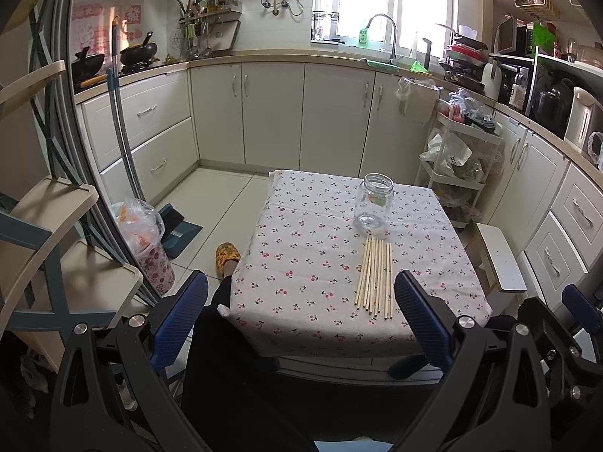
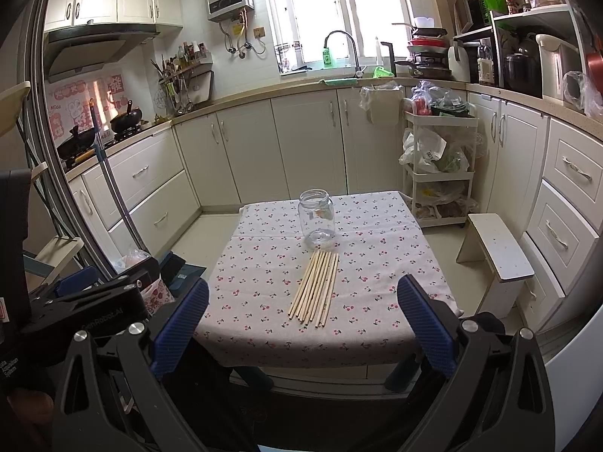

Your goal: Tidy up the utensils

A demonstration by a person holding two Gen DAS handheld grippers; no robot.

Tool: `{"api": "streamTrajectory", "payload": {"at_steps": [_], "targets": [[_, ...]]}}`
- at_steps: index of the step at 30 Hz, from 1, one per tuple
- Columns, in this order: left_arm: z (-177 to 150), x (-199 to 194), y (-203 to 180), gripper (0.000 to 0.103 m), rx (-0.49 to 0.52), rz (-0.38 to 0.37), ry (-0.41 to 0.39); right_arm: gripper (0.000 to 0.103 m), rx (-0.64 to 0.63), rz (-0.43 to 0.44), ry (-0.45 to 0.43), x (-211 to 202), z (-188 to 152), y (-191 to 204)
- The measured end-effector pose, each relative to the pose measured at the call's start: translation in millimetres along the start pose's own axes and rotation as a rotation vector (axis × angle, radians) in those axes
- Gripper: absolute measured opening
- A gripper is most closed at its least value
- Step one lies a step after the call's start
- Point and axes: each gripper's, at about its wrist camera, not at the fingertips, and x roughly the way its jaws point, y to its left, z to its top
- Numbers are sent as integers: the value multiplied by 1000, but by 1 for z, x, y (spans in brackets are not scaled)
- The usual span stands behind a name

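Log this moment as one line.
left tool open | right tool open | chopsticks flat on tablecloth | jar upright, empty

One glass jar (image 2: pixel 316 216) stands upright on the cherry-print tablecloth (image 2: pixel 260 263). Just in front of the jar, on the near side, lies one bundle of wooden chopsticks (image 2: pixel 314 288), side by side; about ten sticks can be counted, though the exact number is hard to tell. One white stool (image 2: pixel 497 248) stands right of the jar, off the cloth.

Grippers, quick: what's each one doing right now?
Left gripper: open, holding nothing.
Right gripper: open, holding nothing.
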Motion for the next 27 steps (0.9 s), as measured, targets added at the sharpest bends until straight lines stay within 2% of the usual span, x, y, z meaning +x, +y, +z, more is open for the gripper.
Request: {"api": "streamTrajectory", "payload": {"at_steps": [27], "targets": [[-1,3,1,95,-2,3,4,96,-1,3,0,1,0,1]]}}
